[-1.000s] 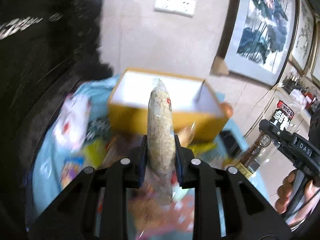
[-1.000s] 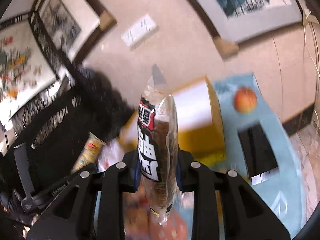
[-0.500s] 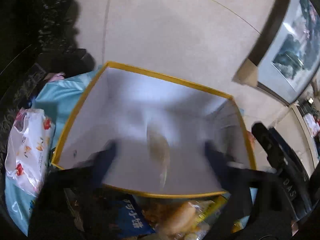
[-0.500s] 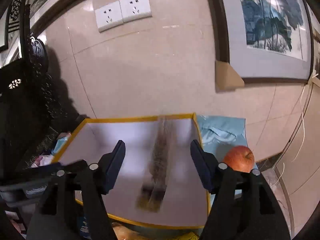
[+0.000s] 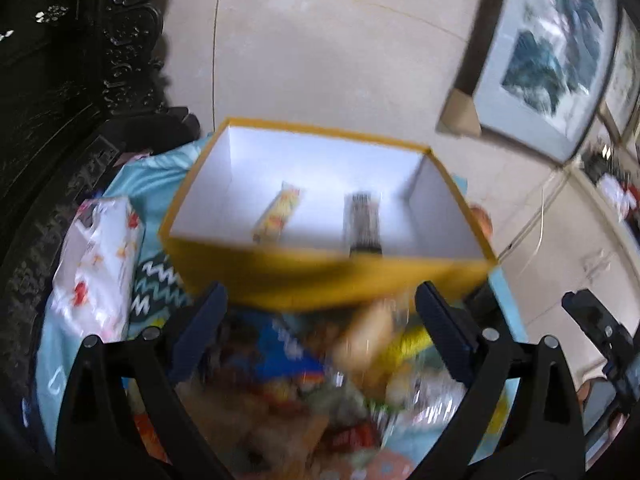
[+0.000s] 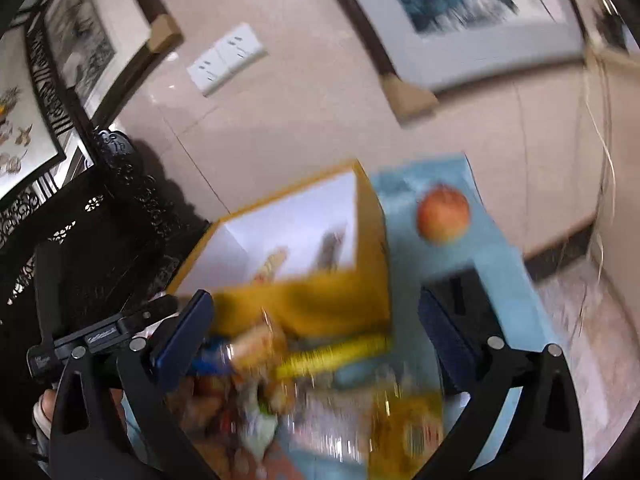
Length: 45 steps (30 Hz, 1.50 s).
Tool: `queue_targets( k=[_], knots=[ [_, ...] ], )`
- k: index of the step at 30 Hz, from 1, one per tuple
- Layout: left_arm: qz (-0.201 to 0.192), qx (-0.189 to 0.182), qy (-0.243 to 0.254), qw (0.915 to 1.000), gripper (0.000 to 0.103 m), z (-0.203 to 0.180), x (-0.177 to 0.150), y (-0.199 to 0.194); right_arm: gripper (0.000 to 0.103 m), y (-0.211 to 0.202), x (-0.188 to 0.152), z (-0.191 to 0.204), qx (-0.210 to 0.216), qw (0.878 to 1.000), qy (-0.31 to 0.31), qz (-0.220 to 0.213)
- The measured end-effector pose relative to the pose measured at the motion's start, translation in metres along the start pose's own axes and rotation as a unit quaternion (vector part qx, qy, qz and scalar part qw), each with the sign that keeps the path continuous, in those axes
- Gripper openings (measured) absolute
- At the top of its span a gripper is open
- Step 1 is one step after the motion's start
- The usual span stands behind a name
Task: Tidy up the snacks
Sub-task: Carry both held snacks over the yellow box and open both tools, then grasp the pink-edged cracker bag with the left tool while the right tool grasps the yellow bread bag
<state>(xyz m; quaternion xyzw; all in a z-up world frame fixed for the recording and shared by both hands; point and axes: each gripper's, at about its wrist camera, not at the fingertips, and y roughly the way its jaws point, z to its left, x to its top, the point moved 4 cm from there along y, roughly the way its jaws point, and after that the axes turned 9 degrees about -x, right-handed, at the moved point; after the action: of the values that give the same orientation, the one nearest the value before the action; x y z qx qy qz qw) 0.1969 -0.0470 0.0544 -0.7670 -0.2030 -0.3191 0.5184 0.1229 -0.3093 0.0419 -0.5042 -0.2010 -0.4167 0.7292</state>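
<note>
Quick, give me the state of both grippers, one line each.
Left gripper: open, jaws just opened, nothing between them; its pale snack pack lies in the yellow box.
Right gripper: open, jaws just opened, holding nothing.

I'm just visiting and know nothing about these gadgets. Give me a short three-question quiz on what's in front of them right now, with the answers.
1. True or false: the yellow box is empty.
2. How many snack packets lie inside it?
3. Which sits on the blue cloth beside the box: A) a banana, B) an apple, C) a cup?

Key:
1. False.
2. Two: a pale packet and a dark packet, lying side by side.
3. B.

Both the left gripper and the right gripper have just been opening and now hold nothing, above the blurred snack pile.
</note>
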Motion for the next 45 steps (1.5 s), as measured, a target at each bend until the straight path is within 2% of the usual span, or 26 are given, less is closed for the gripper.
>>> queue_targets(
  k=[4, 6, 8, 11, 14, 18, 21, 24, 25, 26, 28, 30, 33, 36, 39, 45],
  knots=[
    [0.014, 0.01, 0.008, 0.9998, 0.098, 0.0, -0.05, -0.021, 0.102, 0.007, -0.046, -0.011, 0.02, 0.997, 0.007, 0.074],
    [0.018, 0.013, 0.002, 0.9998, 0.098, 0.005, -0.08, -0.033, 0.102, 0.007, -0.066, -0.015, 0.038, 0.995, 0.012, 0.087],
    [0.025, 0.011, -0.007, 0.9996, 0.099, 0.01, -0.102, -0.037, 0.102, 0.004, -0.077, -0.021, 0.047, 0.996, 0.024, 0.065],
    [0.054, 0.028, -0.06, 0.9963, 0.099, 0.025, -0.145, -0.034, 0.102, 0.0, -0.084, -0.025, 0.048, 0.998, 0.019, 0.04],
    [0.067, 0.019, -0.11, 0.9914, 0.099, 0.034, -0.169, -0.027, 0.102, -0.006, -0.086, -0.026, 0.073, 0.997, 0.022, 0.024],
    [0.084, 0.033, -0.116, 0.9891, 0.099, 0.029, -0.181, -0.013, 0.102, -0.003, -0.088, -0.022, 0.075, 0.997, 0.016, 0.019],
    [0.12, 0.05, -0.104, 0.986, 0.099, 0.024, -0.191, 0.004, 0.102, 0.002, -0.091, -0.024, 0.07, 0.997, 0.017, 0.031],
    [0.115, 0.083, -0.072, 0.9873, 0.097, 0.023, -0.194, 0.011, 0.102, 0.004, -0.091, -0.028, 0.07, 0.997, 0.026, 0.036],
    [0.111, 0.095, -0.059, 0.9875, 0.084, 0.022, -0.195, 0.011, 0.102, 0.005, -0.09, -0.031, 0.066, 0.997, 0.031, 0.034],
    [0.101, 0.114, -0.038, 0.9876, 0.062, 0.022, -0.194, 0.008, 0.102, 0.006, -0.09, -0.034, 0.059, 0.997, 0.034, 0.033],
    [0.102, 0.096, -0.043, 0.9892, 0.058, 0.026, -0.192, 0.004, 0.102, 0.009, -0.09, -0.039, 0.045, 0.998, 0.038, 0.037],
    [0.099, 0.092, -0.064, 0.9888, 0.057, 0.036, -0.191, -0.002, 0.102, 0.013, -0.091, -0.043, 0.023, 0.998, 0.032, 0.044],
    [0.089, 0.098, -0.069, 0.9888, 0.056, 0.05, -0.195, -0.011, 0.102, 0.023, -0.098, -0.047, -0.052, 0.996, -0.011, 0.071],
    [0.082, 0.087, -0.055, 0.9913, 0.057, 0.053, -0.199, -0.014, 0.102, 0.023, -0.102, -0.048, -0.051, 0.996, -0.016, 0.077],
    [0.078, 0.08, -0.052, 0.9924, 0.058, 0.054, -0.2, -0.016, 0.102, 0.023, -0.103, -0.05, -0.073, 0.995, -0.026, 0.061],
    [0.074, 0.074, -0.049, 0.9933, 0.059, 0.049, -0.197, -0.014, 0.101, 0.043, -0.113, -0.057, -0.093, 0.991, -0.019, 0.09]
  ],
)
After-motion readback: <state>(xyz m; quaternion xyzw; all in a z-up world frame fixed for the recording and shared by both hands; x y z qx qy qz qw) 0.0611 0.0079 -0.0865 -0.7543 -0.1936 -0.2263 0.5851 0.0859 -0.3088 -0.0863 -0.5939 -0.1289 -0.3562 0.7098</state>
